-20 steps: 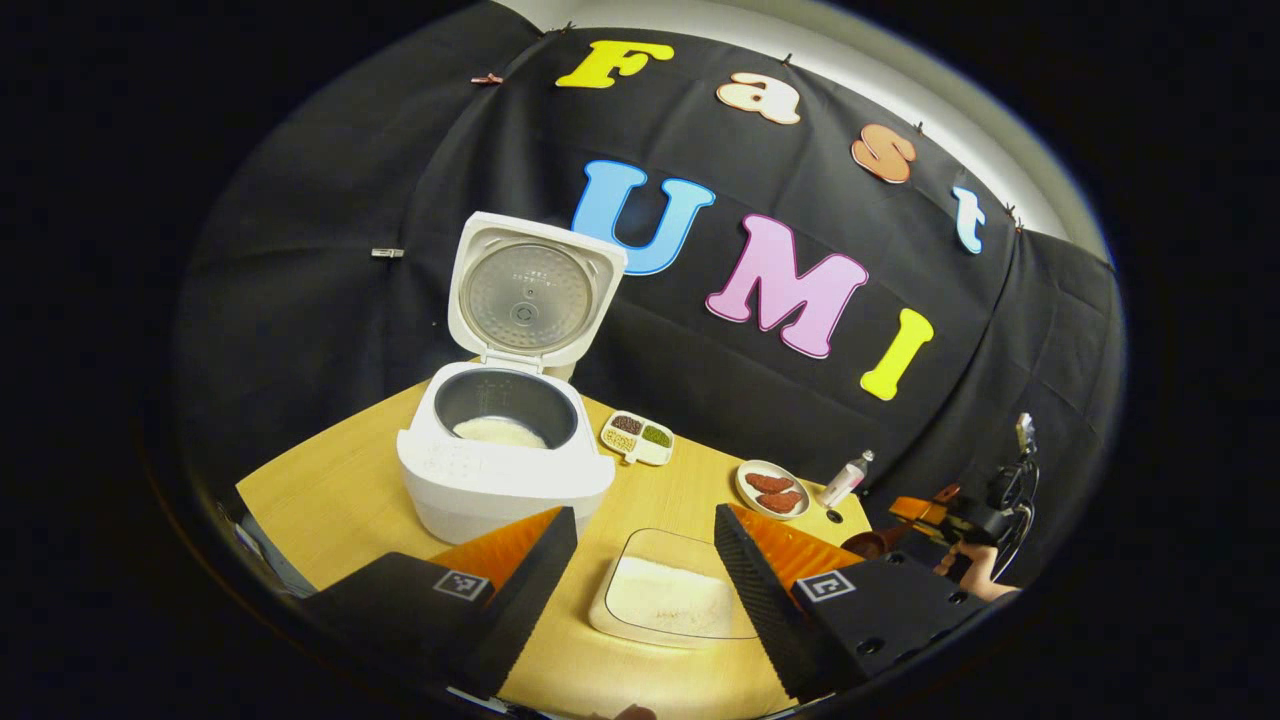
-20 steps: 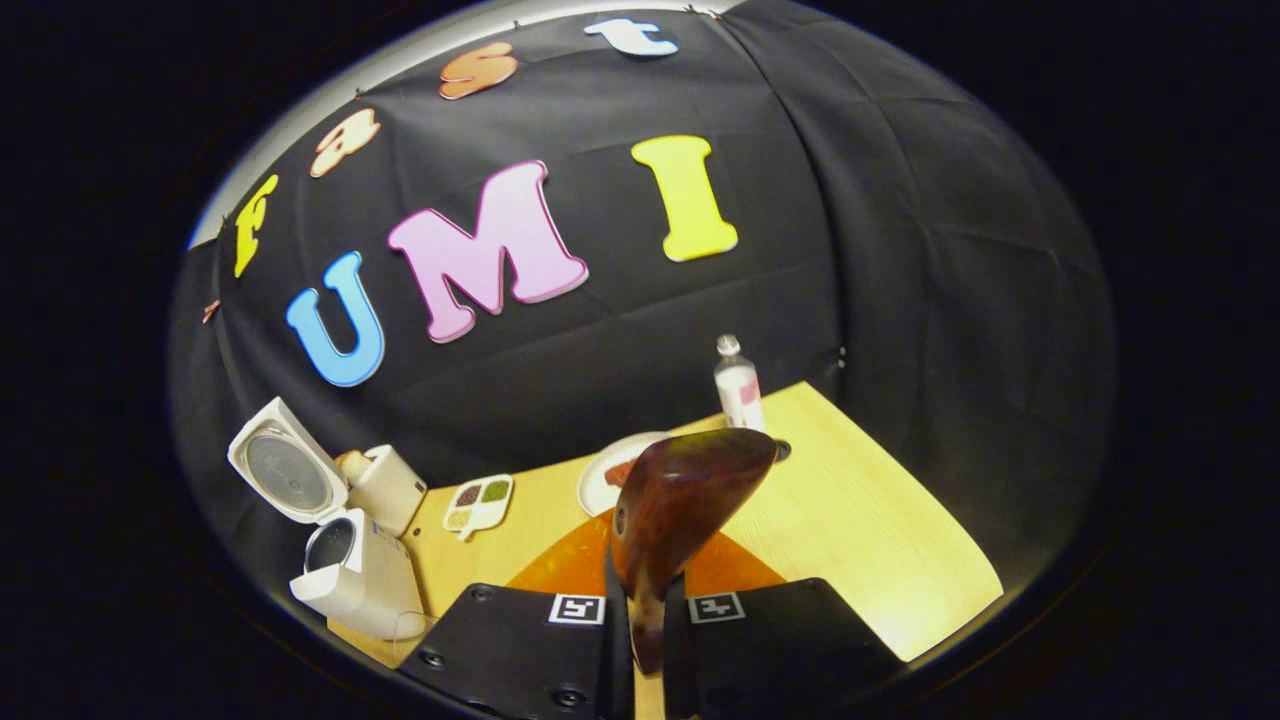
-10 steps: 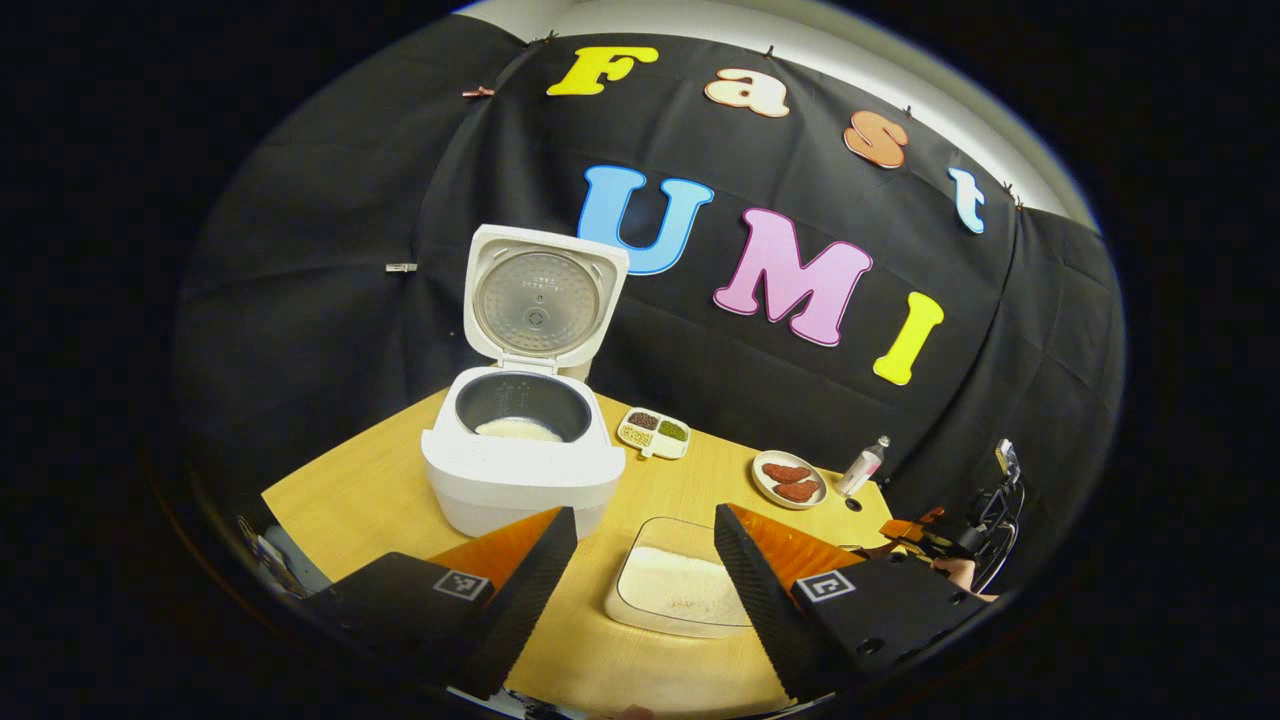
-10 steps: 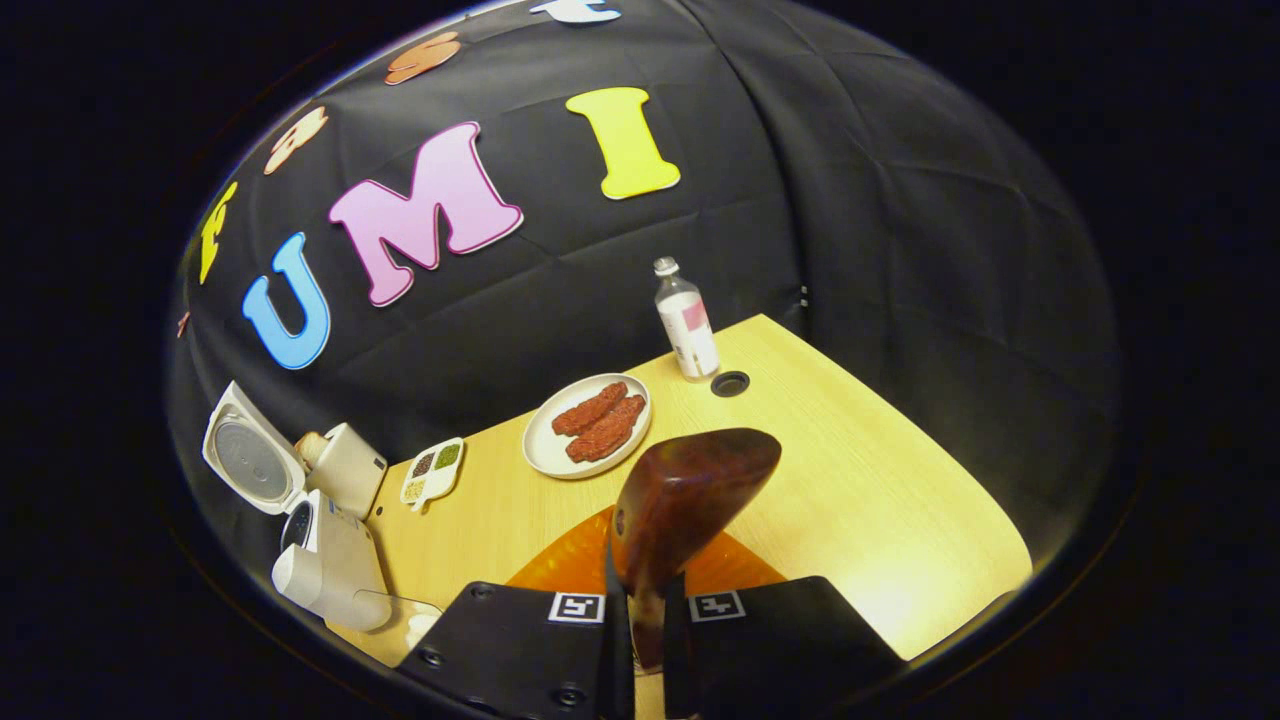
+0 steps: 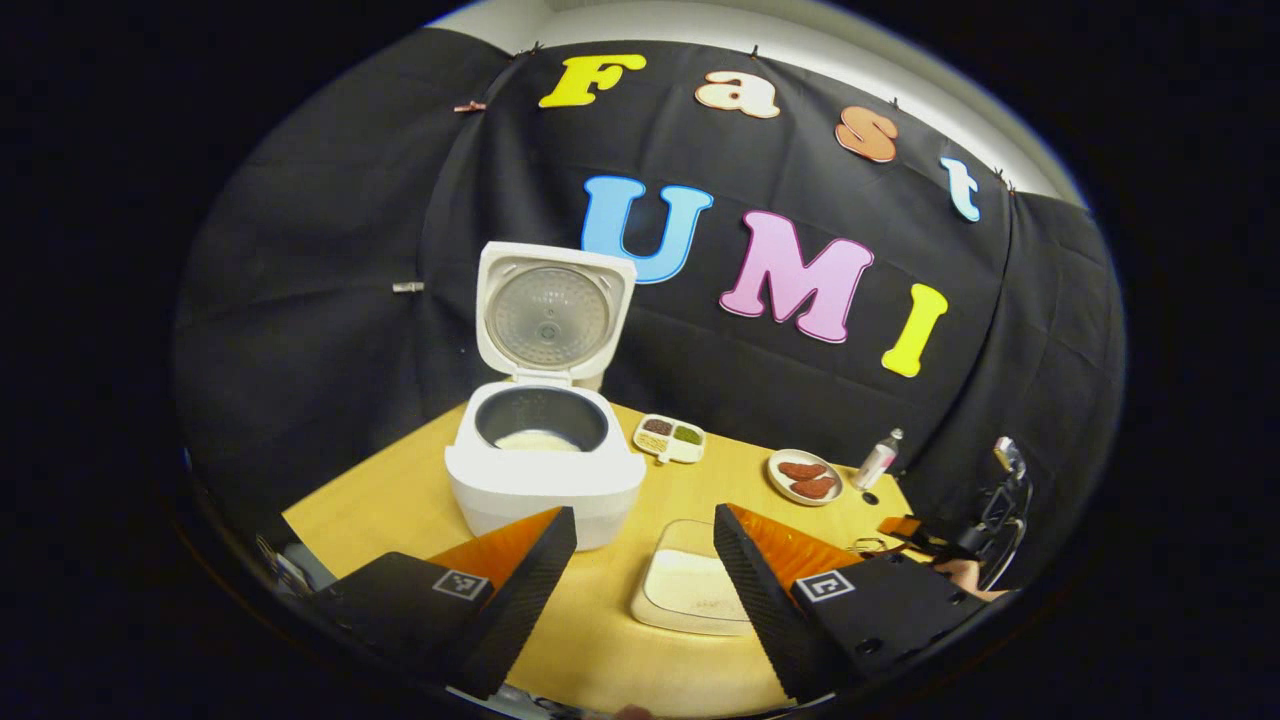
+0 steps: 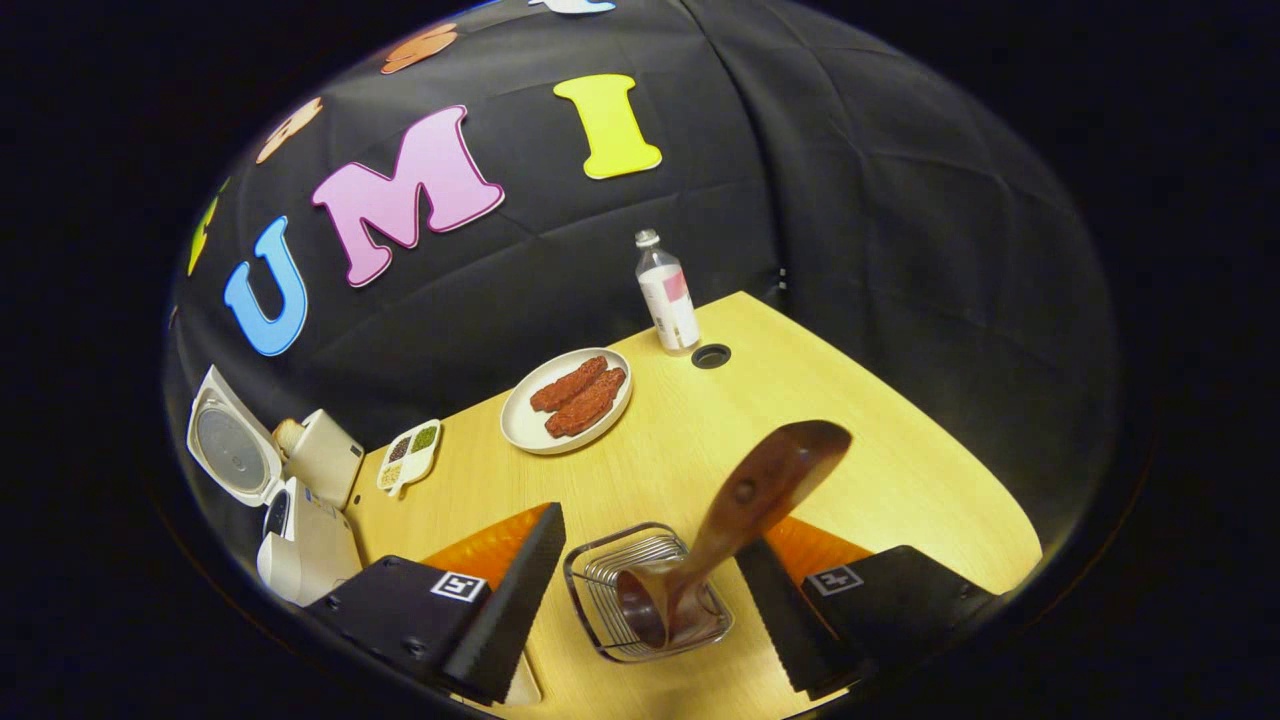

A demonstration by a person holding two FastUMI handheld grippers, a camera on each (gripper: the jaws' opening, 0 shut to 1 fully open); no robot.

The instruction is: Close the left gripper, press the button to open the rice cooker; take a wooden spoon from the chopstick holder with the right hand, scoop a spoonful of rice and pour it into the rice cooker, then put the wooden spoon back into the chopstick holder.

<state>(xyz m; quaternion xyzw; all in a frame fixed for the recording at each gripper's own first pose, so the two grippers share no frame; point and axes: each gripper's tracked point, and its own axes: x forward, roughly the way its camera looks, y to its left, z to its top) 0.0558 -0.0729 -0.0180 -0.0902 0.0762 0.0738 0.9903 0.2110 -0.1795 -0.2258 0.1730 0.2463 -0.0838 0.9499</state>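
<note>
Dim booth, lit from above. Brightest on the pale tabletop (image 6: pixel 860 470), with soft glare toward its right edge in the right gripper view. Short, soft shadows. Strong fisheye bending near the rim of both views. Sharp at centre, slightly soft toward the edges.

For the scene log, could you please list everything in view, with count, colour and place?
rice cooker: one, white, lid up, table's left.
rice tray: one, pale, before the cooker.
divided dish: one, cream, beans inside, right of the cooker.
plate: one, white, two reddish pieces on it, mid table.
bottle: one, clear, pink label, by the wall.
chopstick holder: one, wire, metal, table's near edge.
wooden spoon: one, dark brown, leaning in the holder.
table: one, light wood.
left hand-held gripper: open.
right hand-held gripper: open, around the holder.
</note>
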